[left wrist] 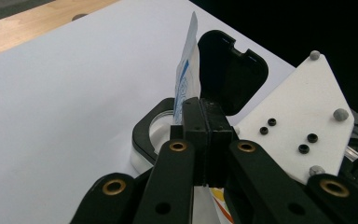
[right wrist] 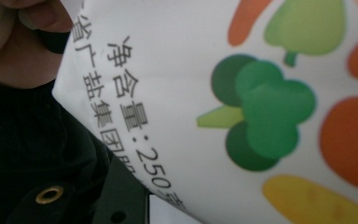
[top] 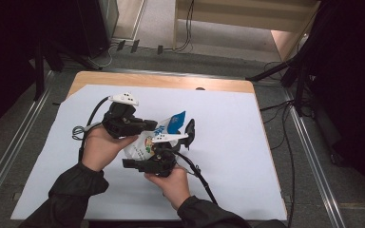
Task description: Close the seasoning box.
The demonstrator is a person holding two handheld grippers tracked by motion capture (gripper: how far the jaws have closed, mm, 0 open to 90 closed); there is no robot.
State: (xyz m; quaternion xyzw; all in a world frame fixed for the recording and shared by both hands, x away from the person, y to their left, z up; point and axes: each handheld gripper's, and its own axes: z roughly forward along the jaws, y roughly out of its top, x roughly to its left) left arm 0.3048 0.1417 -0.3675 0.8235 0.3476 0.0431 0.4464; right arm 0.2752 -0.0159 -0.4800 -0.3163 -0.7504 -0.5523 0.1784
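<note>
White paper-covered table [top: 228,156]: at its centre, a white plastic pouch printed with vegetables [top: 145,142] is pinched by the left gripper [top: 147,125]; right gripper [top: 189,127] at three o'clock, grip unclear. Tearing open seems next.

— We see even overhead light on the white surface [top: 228,142], with dark, murky edges around it.
— We agree; up close the packet [right wrist: 242,107] blurs, and soft shadows stay faint.
</note>
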